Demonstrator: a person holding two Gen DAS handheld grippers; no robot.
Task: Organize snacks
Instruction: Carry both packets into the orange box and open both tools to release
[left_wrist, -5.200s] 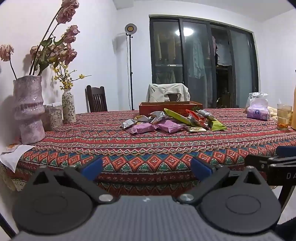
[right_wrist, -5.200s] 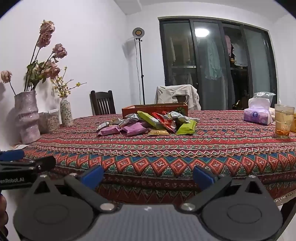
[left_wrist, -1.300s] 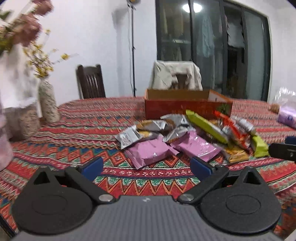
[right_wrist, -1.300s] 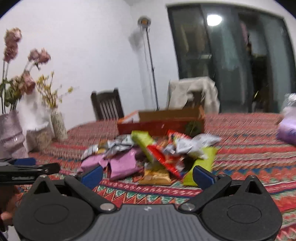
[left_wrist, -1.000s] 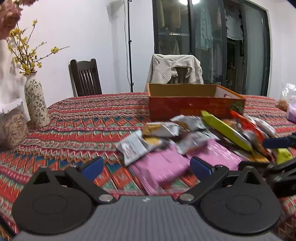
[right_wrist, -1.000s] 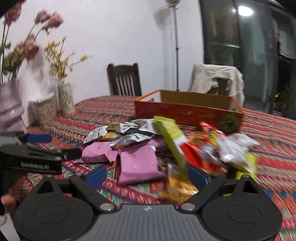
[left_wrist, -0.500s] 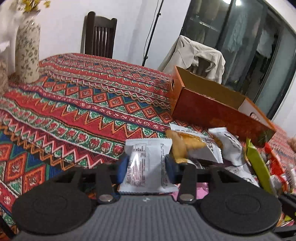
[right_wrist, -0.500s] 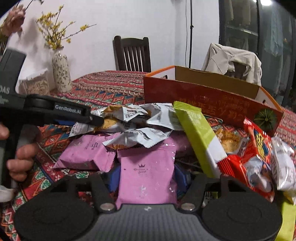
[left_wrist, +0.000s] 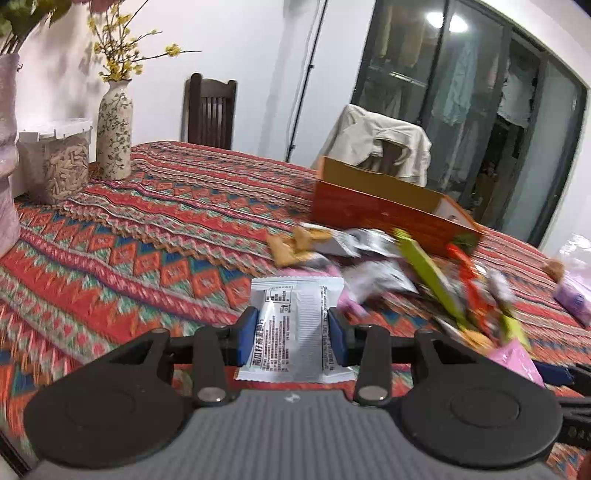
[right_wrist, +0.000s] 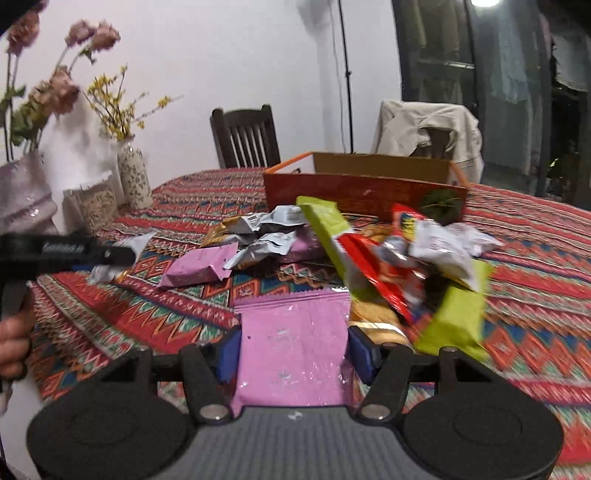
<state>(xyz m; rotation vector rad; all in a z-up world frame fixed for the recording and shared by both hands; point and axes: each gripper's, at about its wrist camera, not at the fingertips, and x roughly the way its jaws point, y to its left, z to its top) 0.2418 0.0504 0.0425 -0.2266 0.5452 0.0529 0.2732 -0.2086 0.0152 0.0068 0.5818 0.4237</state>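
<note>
My left gripper (left_wrist: 291, 330) is shut on a silver snack packet (left_wrist: 295, 295), held flat between the blue pads above the patterned tablecloth (left_wrist: 155, 236). My right gripper (right_wrist: 294, 350) is shut on a pink snack packet (right_wrist: 291, 317), also clear of the table. The rest of the snacks lie in a loose pile (right_wrist: 332, 236) in front of an open orange cardboard box (right_wrist: 362, 192). In the right wrist view the left gripper (right_wrist: 110, 254) shows at the left edge with the silver packet (right_wrist: 136, 243) in it. The box (left_wrist: 388, 206) lies ahead and to the right of my left gripper.
A flowered vase (left_wrist: 114, 136), a jar of seeds (left_wrist: 62, 166) and a large pink vase (right_wrist: 26, 192) stand along the table's left side. A dark chair (right_wrist: 245, 136) and a chair draped with a jacket (right_wrist: 428, 125) stand behind the table. A purple tissue pack (left_wrist: 572, 299) lies at the right.
Both grippers closed on packets at the pile, the left on the silver one, the right on the pink one. Since then both have drawn back from the pile with their packets.
</note>
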